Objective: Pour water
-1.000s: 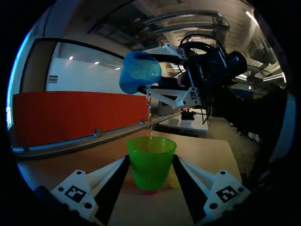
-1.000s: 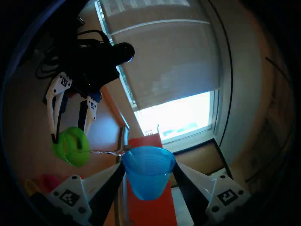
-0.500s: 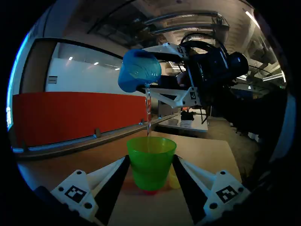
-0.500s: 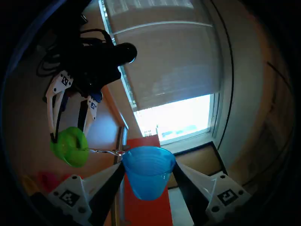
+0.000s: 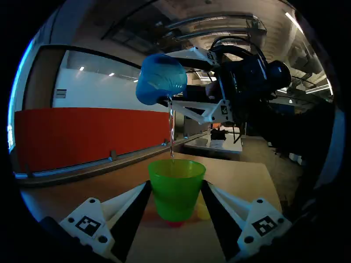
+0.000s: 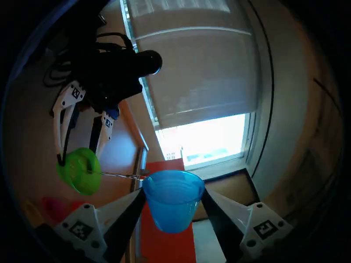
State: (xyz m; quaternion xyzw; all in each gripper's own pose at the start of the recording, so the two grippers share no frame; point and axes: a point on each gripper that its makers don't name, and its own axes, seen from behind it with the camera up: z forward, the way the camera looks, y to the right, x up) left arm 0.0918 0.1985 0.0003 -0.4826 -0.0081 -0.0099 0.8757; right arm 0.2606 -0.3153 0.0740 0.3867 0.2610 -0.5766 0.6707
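Water (image 5: 170, 131) falls in a thin stream from the tilted blue cup (image 5: 160, 83) into the upright green cup (image 5: 176, 193) directly below it, the two cups well apart. The right gripper (image 6: 173, 195) is clamped on the blue cup, one finger pressing each side, and holds it up in the air, while the left gripper (image 5: 176, 186) grips the green cup the same way, low over the wooden table (image 5: 237, 175). Just behind the green cup sit a yellow cup (image 5: 202, 212) and a red cup (image 5: 175, 223), and an orange wall panel (image 5: 87, 131) runs beyond the table's far edge.

Wooden table (image 5: 245, 175), yellow object (image 5: 202, 211), red object (image 5: 175, 223)
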